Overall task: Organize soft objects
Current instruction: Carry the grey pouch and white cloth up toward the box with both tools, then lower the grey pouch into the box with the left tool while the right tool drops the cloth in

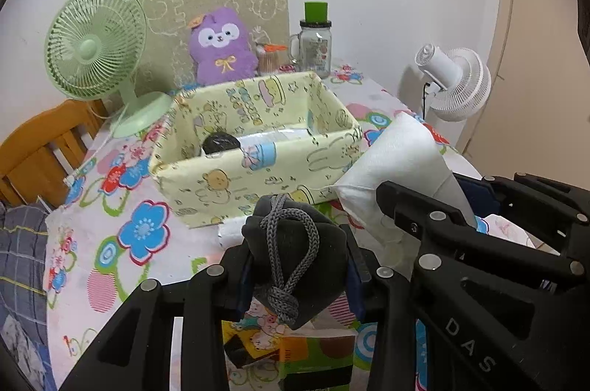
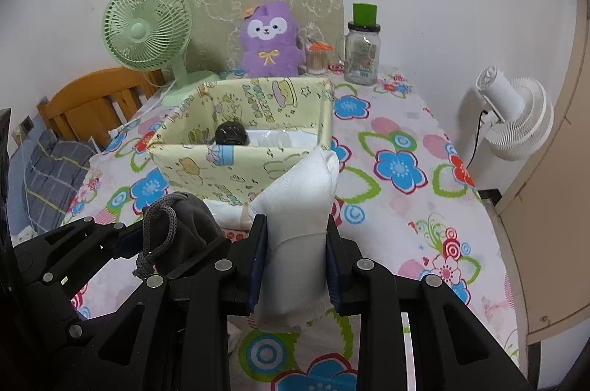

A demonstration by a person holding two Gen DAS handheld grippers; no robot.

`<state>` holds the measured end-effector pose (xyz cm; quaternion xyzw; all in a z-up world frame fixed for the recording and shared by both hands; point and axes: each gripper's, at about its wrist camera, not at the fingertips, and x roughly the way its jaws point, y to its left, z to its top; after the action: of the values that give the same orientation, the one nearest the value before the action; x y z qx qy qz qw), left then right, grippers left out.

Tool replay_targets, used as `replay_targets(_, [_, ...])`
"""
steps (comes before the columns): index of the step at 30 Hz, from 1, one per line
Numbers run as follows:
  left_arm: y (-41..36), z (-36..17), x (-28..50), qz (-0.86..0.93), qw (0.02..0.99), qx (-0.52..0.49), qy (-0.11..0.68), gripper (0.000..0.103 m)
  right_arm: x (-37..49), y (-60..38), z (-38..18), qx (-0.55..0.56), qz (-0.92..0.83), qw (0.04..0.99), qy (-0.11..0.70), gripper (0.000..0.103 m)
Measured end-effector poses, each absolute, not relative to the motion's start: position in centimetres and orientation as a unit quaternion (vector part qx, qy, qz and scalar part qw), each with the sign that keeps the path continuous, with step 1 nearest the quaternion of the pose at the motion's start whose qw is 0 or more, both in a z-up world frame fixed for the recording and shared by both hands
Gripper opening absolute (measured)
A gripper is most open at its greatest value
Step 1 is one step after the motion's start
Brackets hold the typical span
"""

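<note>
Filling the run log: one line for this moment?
left tool: shut on dark grey drawstring pouch | right tool: shut on white soft pad | yellow patterned box: ahead

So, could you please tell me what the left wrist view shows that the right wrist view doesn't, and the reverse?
Only the left wrist view shows the colourful carton on the table below the left gripper.

Only the right wrist view shows the cloth's red-and-pink swirl flower at the table's right edge.

Both show the grey drawstring pouch in the left jaws, the white pillow in the right gripper, the yellow box, the purple plush and both fans.
</note>
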<state>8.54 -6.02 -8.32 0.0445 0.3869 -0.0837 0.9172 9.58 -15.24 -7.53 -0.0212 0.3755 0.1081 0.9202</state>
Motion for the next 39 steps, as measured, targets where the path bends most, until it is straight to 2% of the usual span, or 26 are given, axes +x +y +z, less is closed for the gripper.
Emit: replay_targets(39, [-4.4,-2.7,11.0,-0.063,0.939,0.061,0.333,0.040,12.4,-13.1,-1.9,-0.042,0.115,0.940,0.320,0.031])
